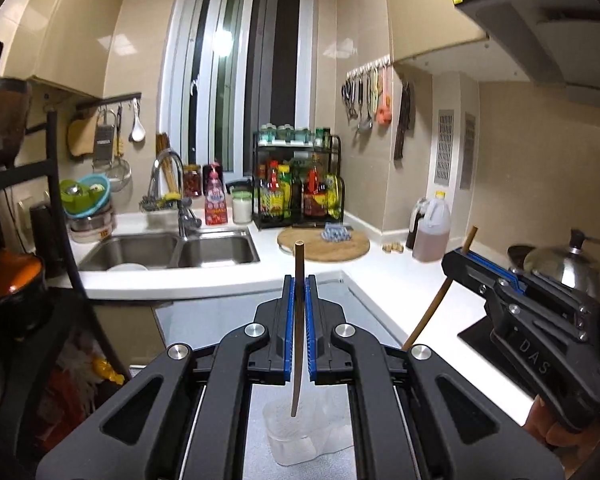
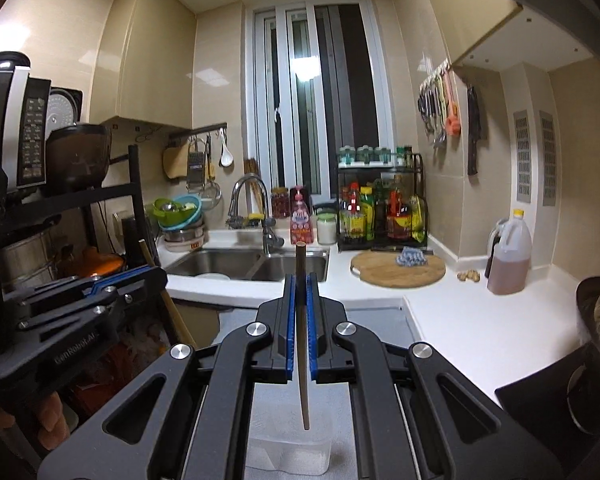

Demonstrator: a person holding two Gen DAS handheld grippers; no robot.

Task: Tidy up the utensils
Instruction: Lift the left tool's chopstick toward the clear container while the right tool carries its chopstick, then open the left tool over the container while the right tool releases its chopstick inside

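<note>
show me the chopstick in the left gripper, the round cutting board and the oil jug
chopstick (image 1: 299,280), left wrist view, on its shaft above the shut pads
round cutting board (image 1: 340,249), left wrist view, on its bare wooden front part
oil jug (image 2: 509,266), right wrist view, on its amber-filled body

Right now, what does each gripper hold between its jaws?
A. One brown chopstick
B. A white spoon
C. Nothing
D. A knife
A: the left gripper and the right gripper are each shut on one chopstick, the left chopstick and the right chopstick.
</note>
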